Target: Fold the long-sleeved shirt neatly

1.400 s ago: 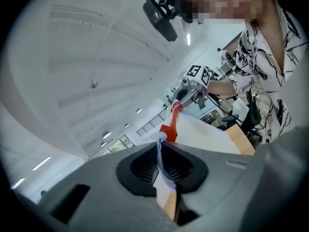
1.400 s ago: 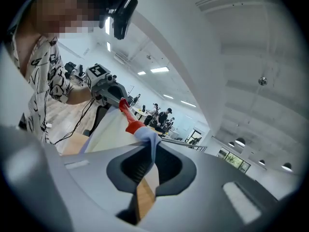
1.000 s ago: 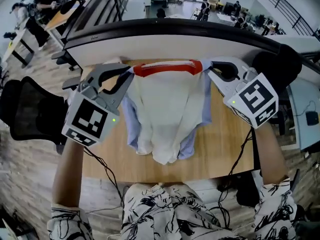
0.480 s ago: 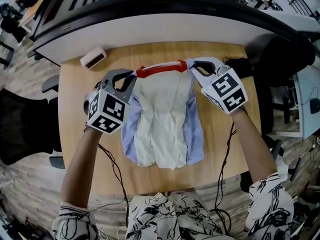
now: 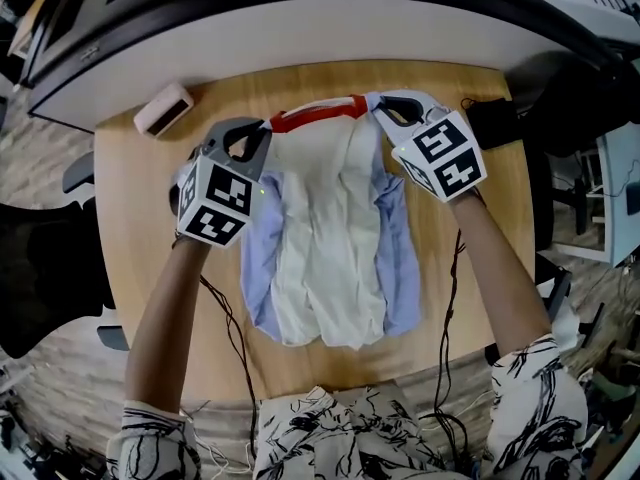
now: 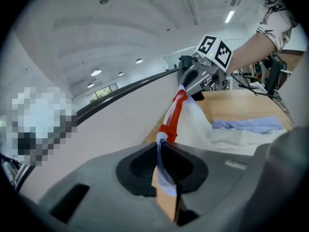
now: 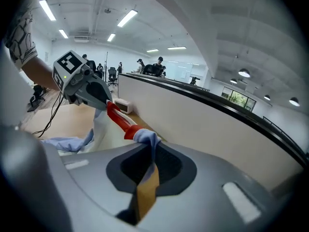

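Jaws on our left gripper are squeezed almost together on a pinch of pale blue cloth at the left end of the shirt's red band. Those on our right gripper are just as narrow, clamped on the blue cloth at the band's right end. The band runs taut between the two tips. Our bare left forearm and right forearm reach in from the table's near edge, one on each side of the garment. Both grippers tilt downward with their tips turned in toward each other. The long-sleeved shirt lies down the middle of the table, white in the centre with blue along both sides. Its long axis runs from far edge to near edge, with the red-banded end at the far edge and the loose end close to the near edge. We see a small pale box at the far left corner.
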